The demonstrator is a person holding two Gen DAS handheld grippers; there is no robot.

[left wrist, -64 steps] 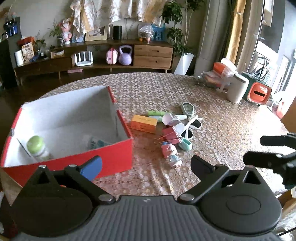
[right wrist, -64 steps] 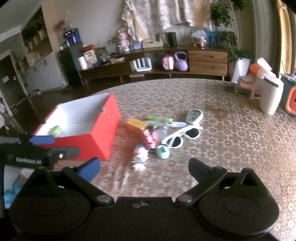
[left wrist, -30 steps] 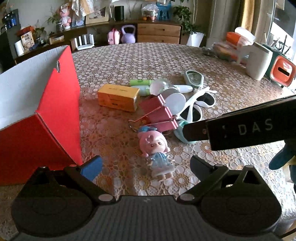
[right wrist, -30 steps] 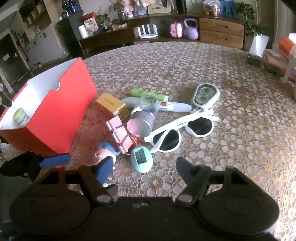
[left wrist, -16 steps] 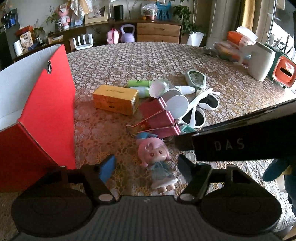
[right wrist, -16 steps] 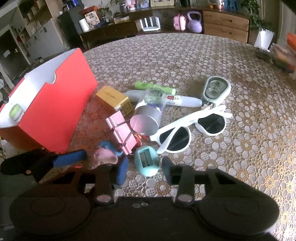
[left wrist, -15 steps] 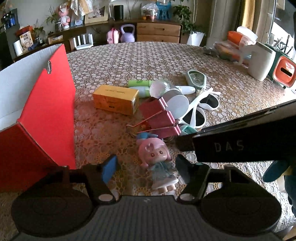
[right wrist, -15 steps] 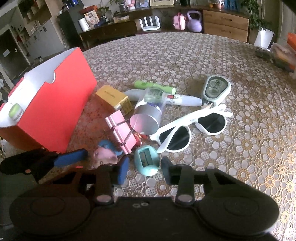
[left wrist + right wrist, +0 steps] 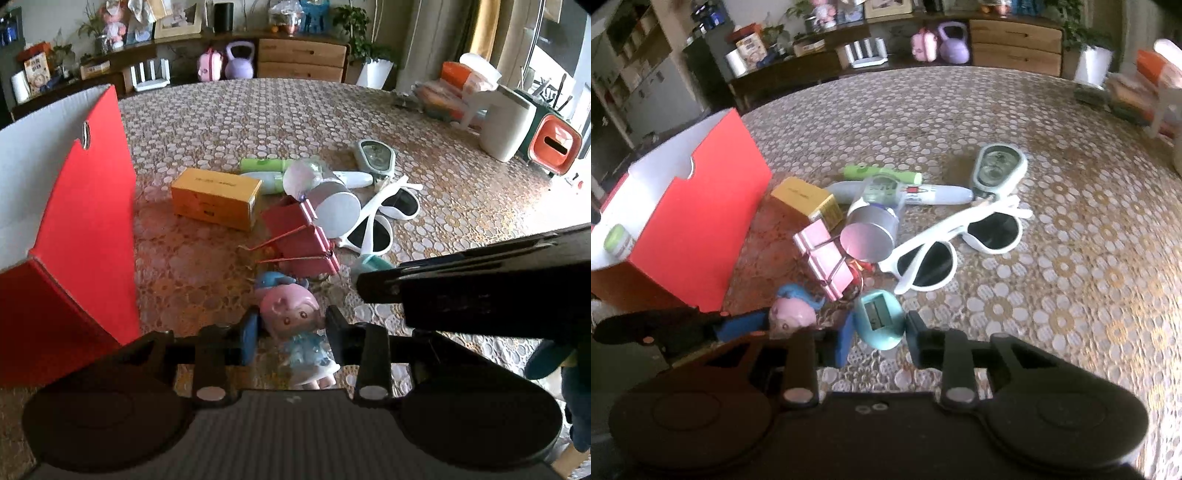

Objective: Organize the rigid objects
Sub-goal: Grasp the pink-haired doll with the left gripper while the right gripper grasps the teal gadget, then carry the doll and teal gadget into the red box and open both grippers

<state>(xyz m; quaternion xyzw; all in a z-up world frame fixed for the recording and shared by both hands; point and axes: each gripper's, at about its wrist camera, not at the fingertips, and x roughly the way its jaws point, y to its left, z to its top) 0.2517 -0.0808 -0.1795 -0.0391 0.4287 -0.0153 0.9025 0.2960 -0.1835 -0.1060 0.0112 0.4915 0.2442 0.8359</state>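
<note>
left gripper (image 9: 290, 328): jaws have just been closing and now pinch the doll (image 9: 291, 314) at the head, a pad on each cheek; the doll lies on the bench (image 9: 461, 192), nearest thing to the box on this side.
right gripper (image 9: 877, 336): jaws have just been closing and now clasp the teal timer (image 9: 877, 319) at its sides; the timer lies just right of the doll.
step in hand: securing both grasps before the lift, by my reading.
doing it well: the doll's head is round and smooth, so I would lift it slowly and straight up to stop it pivoting between the pads. The timer is egg-shaped and may squirt forward; keep the pads across its widest part.
clearance: the pink clip (image 9: 303, 240) lies just beyond both things, its wire arms pointing toward the doll; rise before travelling so nothing snags.
crossing: the grippers sit side by side, so move one at a time.
box (image 9: 85, 221): red, open-topped, left of the doll; a green-lidded jar (image 9: 618, 240) is already inside. Carry over its wall, then release low.
farther: can (image 9: 870, 236), sunglasses (image 9: 956, 243) and yellow carton (image 9: 216, 197) wait beyond the clip.
</note>
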